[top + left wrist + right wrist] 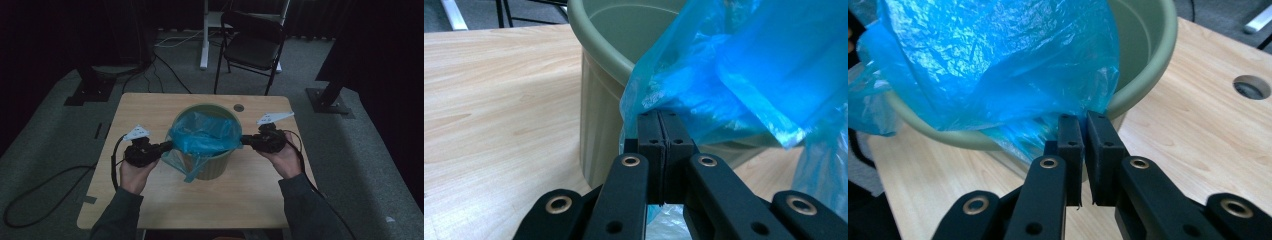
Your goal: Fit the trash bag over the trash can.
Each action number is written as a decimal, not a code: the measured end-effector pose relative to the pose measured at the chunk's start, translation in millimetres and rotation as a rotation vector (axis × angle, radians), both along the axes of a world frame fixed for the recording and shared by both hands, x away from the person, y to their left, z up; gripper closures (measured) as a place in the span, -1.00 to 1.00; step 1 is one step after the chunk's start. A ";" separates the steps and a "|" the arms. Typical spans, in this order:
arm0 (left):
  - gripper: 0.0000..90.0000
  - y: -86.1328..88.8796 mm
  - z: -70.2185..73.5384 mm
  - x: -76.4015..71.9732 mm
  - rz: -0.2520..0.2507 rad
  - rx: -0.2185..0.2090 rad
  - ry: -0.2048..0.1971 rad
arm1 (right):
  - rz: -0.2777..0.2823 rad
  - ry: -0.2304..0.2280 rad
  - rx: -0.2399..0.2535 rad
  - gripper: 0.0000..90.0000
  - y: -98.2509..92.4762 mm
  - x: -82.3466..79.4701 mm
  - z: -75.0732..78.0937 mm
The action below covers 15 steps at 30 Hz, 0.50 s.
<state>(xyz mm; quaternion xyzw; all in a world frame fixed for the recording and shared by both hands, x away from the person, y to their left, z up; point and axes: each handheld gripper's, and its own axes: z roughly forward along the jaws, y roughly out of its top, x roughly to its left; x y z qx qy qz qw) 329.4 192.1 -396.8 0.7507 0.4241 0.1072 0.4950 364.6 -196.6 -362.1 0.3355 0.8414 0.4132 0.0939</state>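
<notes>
A pale green bin [216, 169] stands in the middle of the wooden table [150, 112], with a blue plastic bag [202, 132] draped in and over it. My left gripper [169, 145] is at the bin's left side, and in the left gripper view its jaws [659, 116] are pressed together on the bag's edge [749, 65] just outside the rim [599, 60]. My right gripper [243, 140] is at the bin's right side. In the right gripper view its pads [1084, 120] stand almost together, pinching the bag's film [998, 60] beside the rim [1148, 65].
A round cable hole [238, 107] is in the table behind the bin. A black folding chair [252, 45] stands beyond the far edge, with cables on the grey carpet. Both forearms come in from the near edge.
</notes>
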 end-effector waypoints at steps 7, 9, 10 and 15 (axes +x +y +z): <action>0.84 2.7 2.7 12.7 0.040 0.004 -0.010 | 0.031 -0.010 -0.007 0.53 3.1 -5.9 1.3; 0.76 4.3 3.0 12.8 0.051 0.004 -0.009 | 0.033 -0.021 -0.002 0.44 2.2 -6.4 2.5; 0.68 5.6 3.3 12.0 0.055 0.002 -0.010 | 0.038 -0.028 0.006 0.36 1.1 -7.0 3.9; 0.46 10.5 5.5 3.5 0.064 -0.009 -0.019 | 0.073 -0.085 0.032 0.20 0.0 -11.5 12.5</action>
